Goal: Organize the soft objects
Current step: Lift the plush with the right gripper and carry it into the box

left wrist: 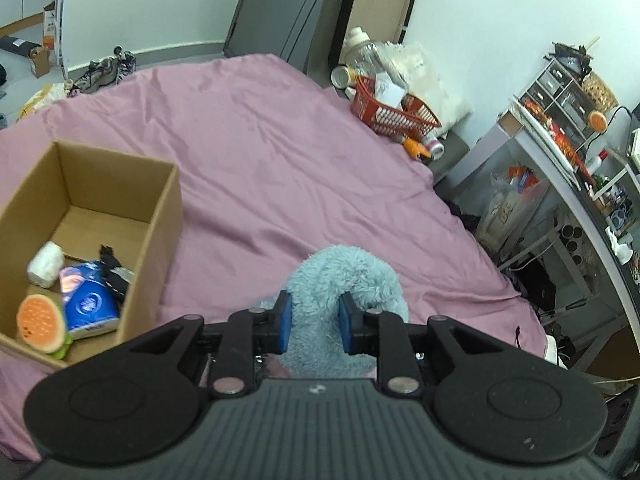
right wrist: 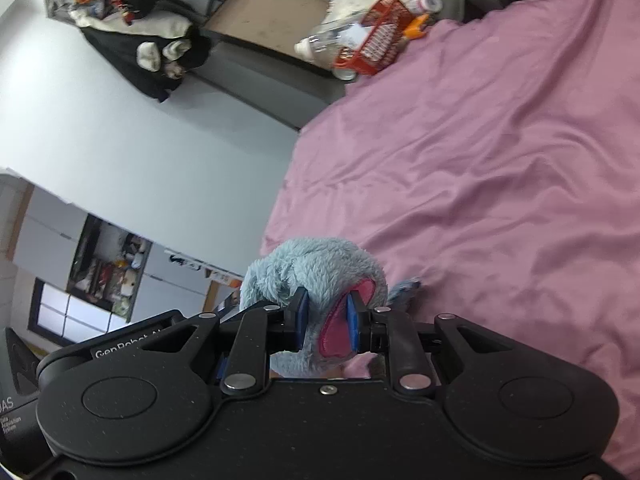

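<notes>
A fluffy light-blue plush toy is clamped between the blue pads of my left gripper, above the pink bedsheet. My right gripper is shut on the same blue plush, pinching a part with a pink inner patch. An open cardboard box stands on the bed to the left of the left gripper. It holds a white roll, a blue tissue pack, an orange fruit-slice plush and a dark item.
A red basket with bottles and a white pillow sit at the bed's far corner. A cluttered shelf unit stands right of the bed. Shoes lie on the floor beyond it. A dark panel leans on the wall.
</notes>
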`<state>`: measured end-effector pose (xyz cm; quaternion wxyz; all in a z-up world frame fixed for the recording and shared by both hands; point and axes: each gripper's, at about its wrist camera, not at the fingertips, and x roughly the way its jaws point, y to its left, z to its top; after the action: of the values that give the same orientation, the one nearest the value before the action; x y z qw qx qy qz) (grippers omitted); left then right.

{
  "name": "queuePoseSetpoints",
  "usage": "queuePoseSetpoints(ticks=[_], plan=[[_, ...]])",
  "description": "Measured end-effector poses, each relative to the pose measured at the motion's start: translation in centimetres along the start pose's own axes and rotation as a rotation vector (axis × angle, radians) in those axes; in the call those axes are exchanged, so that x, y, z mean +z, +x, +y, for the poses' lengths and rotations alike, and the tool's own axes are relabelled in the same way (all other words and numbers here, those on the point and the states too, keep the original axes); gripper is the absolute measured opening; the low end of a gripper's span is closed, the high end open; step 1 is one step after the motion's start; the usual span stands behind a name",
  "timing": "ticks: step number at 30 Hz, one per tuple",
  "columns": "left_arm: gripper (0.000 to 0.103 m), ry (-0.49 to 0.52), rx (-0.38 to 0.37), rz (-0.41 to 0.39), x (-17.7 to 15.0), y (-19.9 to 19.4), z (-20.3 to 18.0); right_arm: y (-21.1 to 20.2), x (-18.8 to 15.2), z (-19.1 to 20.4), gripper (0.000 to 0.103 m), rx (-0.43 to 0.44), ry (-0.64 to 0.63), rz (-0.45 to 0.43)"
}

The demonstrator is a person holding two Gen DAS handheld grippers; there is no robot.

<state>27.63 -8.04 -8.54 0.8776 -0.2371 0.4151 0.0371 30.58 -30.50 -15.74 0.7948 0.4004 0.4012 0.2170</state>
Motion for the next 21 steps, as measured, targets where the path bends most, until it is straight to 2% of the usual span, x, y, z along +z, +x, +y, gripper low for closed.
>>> queuePoseSetpoints(ticks=[10,21], plan=[[0.021,-0.002,0.028,-0.062,0.6,-3.0,1.6,0.4,-1.5,2.8,0.02,0.06,-0.069,0.004],[0.019,-0.011,0.022,-0.123,1.4,-5.6,4.9,1.4,-3.6,5.7,0.021,0.116,-0.159,0.014]])
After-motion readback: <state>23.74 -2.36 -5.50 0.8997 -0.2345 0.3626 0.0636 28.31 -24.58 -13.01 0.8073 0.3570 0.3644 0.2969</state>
